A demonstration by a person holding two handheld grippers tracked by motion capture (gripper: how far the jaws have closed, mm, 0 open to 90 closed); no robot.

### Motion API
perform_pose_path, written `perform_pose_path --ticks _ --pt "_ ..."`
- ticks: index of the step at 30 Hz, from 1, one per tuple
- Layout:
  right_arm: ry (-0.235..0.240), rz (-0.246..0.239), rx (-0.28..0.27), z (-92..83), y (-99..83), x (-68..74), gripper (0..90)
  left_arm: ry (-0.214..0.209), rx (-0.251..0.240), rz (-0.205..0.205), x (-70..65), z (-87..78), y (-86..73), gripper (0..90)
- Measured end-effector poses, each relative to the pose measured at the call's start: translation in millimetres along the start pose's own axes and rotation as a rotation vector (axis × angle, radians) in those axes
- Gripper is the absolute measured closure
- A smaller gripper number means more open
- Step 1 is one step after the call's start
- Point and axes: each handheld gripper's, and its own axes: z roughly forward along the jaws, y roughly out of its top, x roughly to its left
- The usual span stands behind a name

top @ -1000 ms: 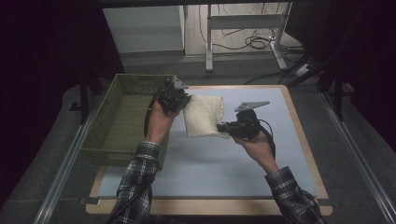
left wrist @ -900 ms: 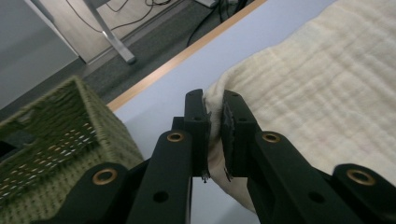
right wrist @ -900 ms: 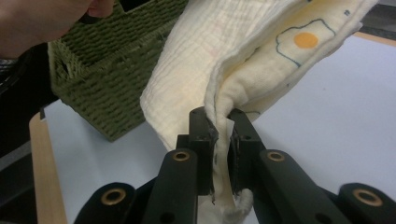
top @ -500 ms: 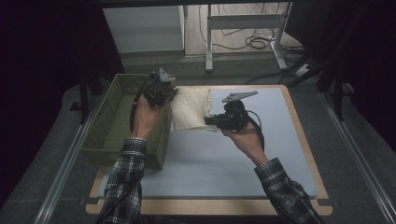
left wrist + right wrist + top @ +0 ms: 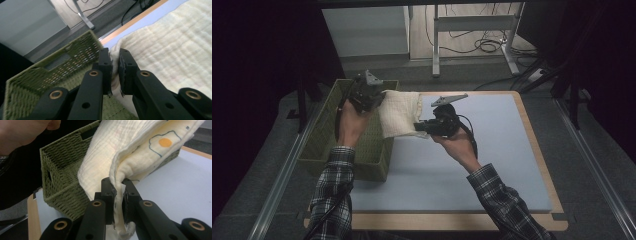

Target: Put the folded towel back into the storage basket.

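**Folded cloth held over basket edge**

Above the table's left part, a cream folded muslin cloth (image 5: 400, 112) is held off the surface between both grippers. One corner is clamped by the left gripper (image 5: 379, 100), jaws pressed together on the fabric, over the green woven basket (image 5: 319, 145). The opposite edge is pinched by the right gripper (image 5: 421, 127), jaws closed on the folded hem, above the light blue mat (image 5: 492, 150). A fried-egg print (image 5: 165, 142) is seen on the cloth's inner layer. No readable writing, brand or label is made out. Plaid sleeves (image 5: 334, 195) are worn by the person.
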Motion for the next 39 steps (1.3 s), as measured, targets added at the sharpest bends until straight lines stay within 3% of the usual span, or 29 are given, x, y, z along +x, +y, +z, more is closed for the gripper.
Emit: perform_pose_path --ticks 16,21,28,39 --pt "0.027 -0.022 0.011 45.6 17.9 23.4 82.0 0.063 0.031 -0.042 34.7 -16.3 -24.0 82.1" --pt "0.035 -0.041 0.023 66.4 23.6 37.2 81.9 0.092 0.054 -0.051 47.0 -21.2 -38.9 82.1" --pt "0.041 -0.063 0.057 94.3 25.8 53.4 81.8 0.104 0.073 -0.079 60.1 -24.8 -60.6 82.1" --pt "0.051 -0.073 0.133 133.3 22.1 72.0 81.4 0.113 0.132 -0.081 68.4 -18.0 -91.2 82.1"
